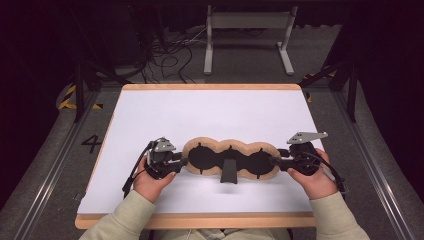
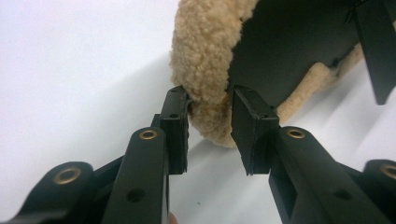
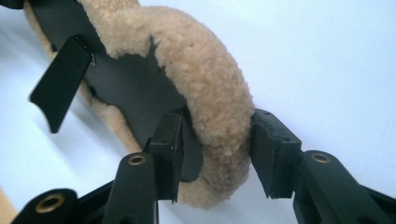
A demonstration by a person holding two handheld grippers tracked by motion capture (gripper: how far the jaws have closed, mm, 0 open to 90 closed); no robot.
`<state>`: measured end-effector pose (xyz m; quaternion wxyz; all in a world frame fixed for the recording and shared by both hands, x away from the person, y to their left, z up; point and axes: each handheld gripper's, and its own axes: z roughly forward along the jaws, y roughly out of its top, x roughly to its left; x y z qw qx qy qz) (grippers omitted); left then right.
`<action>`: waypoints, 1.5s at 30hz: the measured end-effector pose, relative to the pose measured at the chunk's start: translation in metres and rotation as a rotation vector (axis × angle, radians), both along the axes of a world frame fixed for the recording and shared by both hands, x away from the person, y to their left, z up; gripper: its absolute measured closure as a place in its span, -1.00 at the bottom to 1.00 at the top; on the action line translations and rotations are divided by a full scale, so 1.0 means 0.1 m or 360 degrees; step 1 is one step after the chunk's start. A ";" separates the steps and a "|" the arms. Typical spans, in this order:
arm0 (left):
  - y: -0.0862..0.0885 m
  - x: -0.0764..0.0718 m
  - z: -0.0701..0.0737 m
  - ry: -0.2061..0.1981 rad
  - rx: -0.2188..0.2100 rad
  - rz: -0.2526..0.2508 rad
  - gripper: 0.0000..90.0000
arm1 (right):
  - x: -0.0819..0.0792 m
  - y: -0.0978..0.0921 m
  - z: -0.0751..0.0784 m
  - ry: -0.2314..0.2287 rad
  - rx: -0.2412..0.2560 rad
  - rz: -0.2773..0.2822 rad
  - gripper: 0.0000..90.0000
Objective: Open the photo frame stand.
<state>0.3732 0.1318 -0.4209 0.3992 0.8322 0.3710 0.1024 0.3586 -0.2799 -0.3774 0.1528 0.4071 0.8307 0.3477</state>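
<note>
- My left gripper (image 1: 176,162) sits at the left end of the fleece pad (image 1: 230,160), which lies flat on the desk (image 1: 210,110), nearer the front edge than the back and roughly centred between the left and right edges.
- In the left gripper view my jaws stand narrow around the pad's woolly rim (image 2: 205,70): one pad (image 2: 175,126) touches the outer fleece, the other (image 2: 250,126) sits just beside the black inner face (image 2: 289,51). I judge this a light pinch, not a firm squeeze; a sliver of gap may remain on the inner side.
- Midway along, the three-lobed black lining faces up and a black strap (image 1: 230,172) sticks out toward the front edge; it looks untouched.
- My right gripper (image 1: 278,161) meets the pad's right end. In the right gripper view the jaws bracket the fleece rim (image 3: 219,107), the inner one pressed to the black face, the outer one just touching the wool: holding, I judge, though loosely.
- Progress, as I read it: both ends are gripped, so the reaching and grasping look done. The pad is still flat on the desk, so lifting, turning or folding it is all still ahead.
</note>
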 end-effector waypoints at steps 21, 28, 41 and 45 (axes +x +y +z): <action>0.11 -0.28 -0.05 0.0073 0.0022 -0.0142 0.49 | -0.43 0.01 0.10 0.0052 -0.0065 0.0271 0.13; 0.12 -0.27 -0.05 0.0081 0.0013 -0.0160 0.46 | -0.44 0.00 0.10 0.0047 -0.0034 0.0257 0.09; 0.26 -0.34 0.02 0.0002 -0.0022 -0.0118 0.24 | -0.49 -0.06 0.13 0.0013 -0.0052 0.0237 -0.04; 0.33 -0.37 0.08 -0.0053 -0.0090 -0.0110 0.21 | -0.54 -0.11 0.15 -0.0004 -0.0056 0.0225 0.03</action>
